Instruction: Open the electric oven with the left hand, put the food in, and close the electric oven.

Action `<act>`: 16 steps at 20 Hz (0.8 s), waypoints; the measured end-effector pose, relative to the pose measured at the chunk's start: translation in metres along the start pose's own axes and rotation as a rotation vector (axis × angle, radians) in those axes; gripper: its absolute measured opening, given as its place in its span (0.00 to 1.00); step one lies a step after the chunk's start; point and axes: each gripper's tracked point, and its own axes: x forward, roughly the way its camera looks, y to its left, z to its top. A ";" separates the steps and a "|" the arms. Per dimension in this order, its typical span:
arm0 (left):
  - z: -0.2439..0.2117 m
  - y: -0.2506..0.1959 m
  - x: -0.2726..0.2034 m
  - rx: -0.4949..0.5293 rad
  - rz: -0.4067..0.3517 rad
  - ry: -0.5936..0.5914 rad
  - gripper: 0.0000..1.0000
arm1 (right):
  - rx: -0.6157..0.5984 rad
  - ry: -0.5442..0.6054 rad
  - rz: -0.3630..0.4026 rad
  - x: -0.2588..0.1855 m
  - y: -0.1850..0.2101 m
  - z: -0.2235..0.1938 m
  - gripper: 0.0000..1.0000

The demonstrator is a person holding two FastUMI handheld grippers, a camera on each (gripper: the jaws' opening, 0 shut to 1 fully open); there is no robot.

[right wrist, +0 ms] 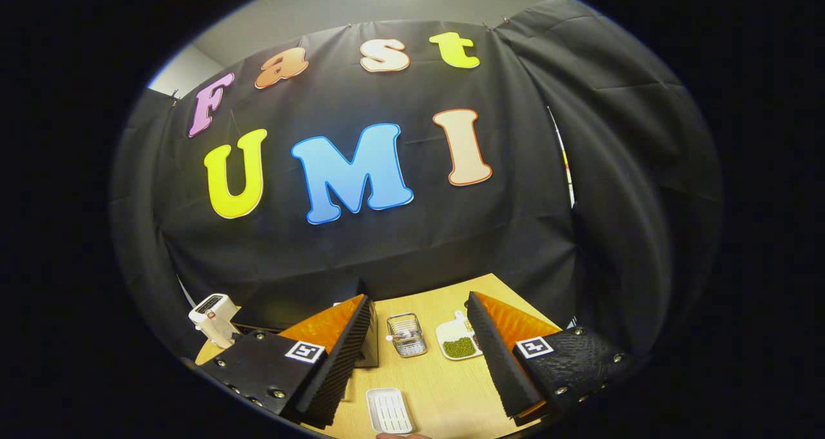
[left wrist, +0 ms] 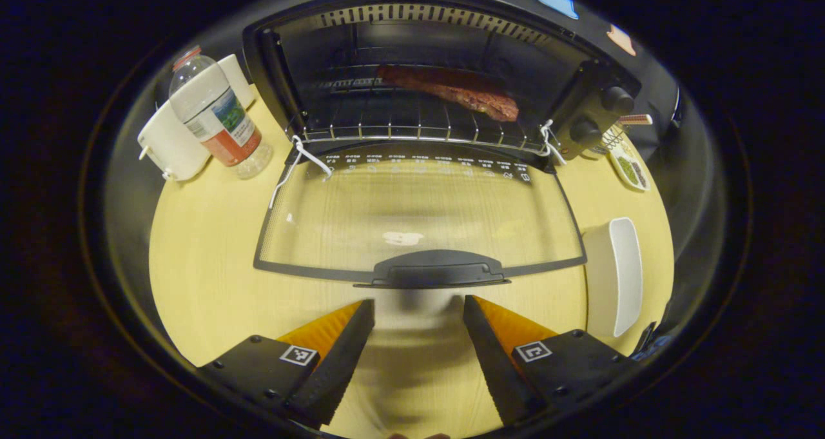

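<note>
So the electric oven [left wrist: 445, 71] is open and the meat [left wrist: 451, 89] sits on its rack, straight ahead of my left hand-held gripper [left wrist: 419, 342]. That gripper's released, jaws spread just short of the door handle [left wrist: 438, 270]. Right hand-held gripper [right wrist: 419, 355] is spread and empty too, so I'd say only closing is left.

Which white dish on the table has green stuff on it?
The small white dish at the oven's knob side holds green bits. The bigger white tray beside the open glass door looks bare.
</note>
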 end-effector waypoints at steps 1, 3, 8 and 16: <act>0.001 -0.001 0.002 -0.002 -0.002 0.003 0.92 | -0.004 0.002 -0.001 0.001 0.000 0.000 0.92; 0.005 -0.001 0.005 0.015 0.003 0.011 0.99 | -0.007 0.004 0.001 0.001 0.001 0.000 0.92; 0.007 -0.002 0.005 0.049 0.002 0.012 0.95 | -0.011 0.006 0.007 0.002 0.004 0.000 0.92; 0.013 -0.004 -0.024 0.065 -0.014 -0.060 0.99 | 0.002 0.003 0.026 0.002 0.011 0.001 0.92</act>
